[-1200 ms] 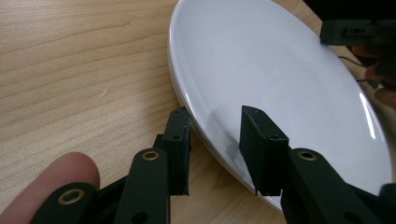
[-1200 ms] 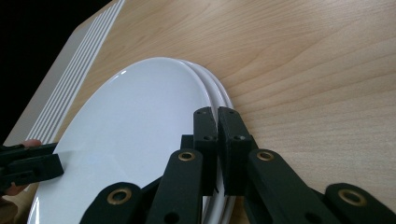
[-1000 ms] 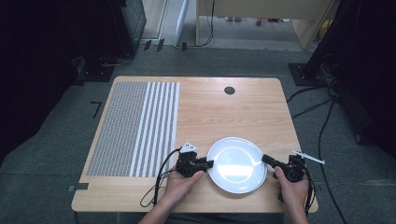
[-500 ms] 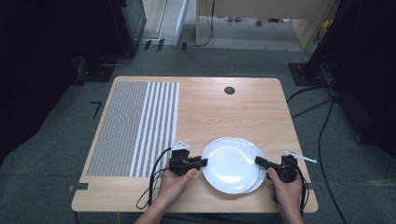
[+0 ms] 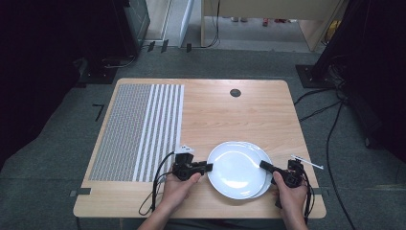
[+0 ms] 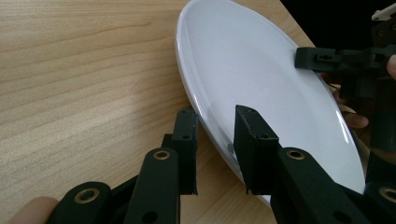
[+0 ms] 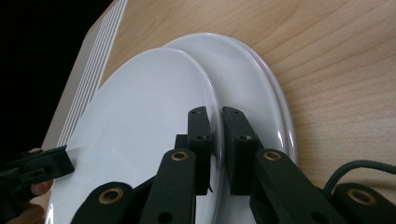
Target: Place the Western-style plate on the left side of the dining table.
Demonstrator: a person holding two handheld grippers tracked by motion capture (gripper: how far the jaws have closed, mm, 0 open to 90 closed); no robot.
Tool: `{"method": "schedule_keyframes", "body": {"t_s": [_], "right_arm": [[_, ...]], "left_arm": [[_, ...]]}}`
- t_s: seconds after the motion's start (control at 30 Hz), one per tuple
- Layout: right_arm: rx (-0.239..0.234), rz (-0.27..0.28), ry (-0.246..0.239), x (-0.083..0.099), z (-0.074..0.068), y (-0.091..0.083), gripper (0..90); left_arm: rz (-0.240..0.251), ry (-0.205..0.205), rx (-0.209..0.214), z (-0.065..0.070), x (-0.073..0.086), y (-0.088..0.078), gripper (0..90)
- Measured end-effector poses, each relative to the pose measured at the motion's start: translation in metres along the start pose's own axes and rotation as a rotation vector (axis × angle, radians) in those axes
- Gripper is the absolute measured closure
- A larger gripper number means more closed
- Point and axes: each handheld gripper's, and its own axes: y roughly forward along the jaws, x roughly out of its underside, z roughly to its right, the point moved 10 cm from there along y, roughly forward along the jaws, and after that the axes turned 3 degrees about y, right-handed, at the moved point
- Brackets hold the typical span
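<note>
Top plate (image 5: 235, 170) pinched at both rims, left gripper (image 5: 207, 167) and right gripper (image 5: 264, 165) facing, bottom plate (image 5: 265, 158) just under.

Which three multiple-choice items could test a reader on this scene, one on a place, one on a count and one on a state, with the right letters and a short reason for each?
1. Where on the table do the plates lie?
A. the near right part
B. the far left corner
C. on the striped mat

2. How many white plates are there?
A. one
B. two
C. four

3. What does the right gripper do?
A. hangs open above the table
B. lies on the floor
C. is shut on the top plate's rim

Key:
1 A: the high view shows the plates near the person, right of the striped mat.
2 B: the top plate sits shifted over the bottom plate, whose rim shows beside it.
3 C: its jaws pinch the top plate's edge; the left gripper takes the opposite rim.
</note>
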Motion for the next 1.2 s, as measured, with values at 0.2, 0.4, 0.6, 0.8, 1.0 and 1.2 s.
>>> {"method": "schedule_keyframes", "body": {"t_s": [0.2, 0.4, 0.6, 0.8, 1.0, 1.2], "right_arm": [[-0.063, 0.017, 0.080, 0.000, -0.001, -0.005, 86.6], [-0.119, 0.051, 0.141, -0.003, -0.007, -0.008, 88.1], [-0.123, 0.057, 0.162, -0.004, -0.009, -0.007, 88.3], [-0.147, 0.064, 0.150, -0.012, -0.019, -0.006, 88.4], [-0.152, 0.070, 0.116, -0.020, -0.032, -0.004, 88.5], [-0.177, 0.072, 0.111, -0.029, -0.051, 0.004, 88.6]], "left_arm": [[-0.013, -0.012, 0.027, 0.000, 0.002, -0.001, 71.5], [-0.017, -0.017, 0.032, -0.001, 0.002, -0.003, 71.6], [0.008, -0.038, 0.065, 0.000, -0.001, -0.007, 71.9], [0.022, -0.059, 0.083, 0.000, -0.006, -0.014, 72.0], [0.031, -0.063, 0.088, -0.003, -0.014, -0.021, 72.2], [0.057, -0.066, 0.093, -0.011, -0.029, -0.039, 72.4]]}}
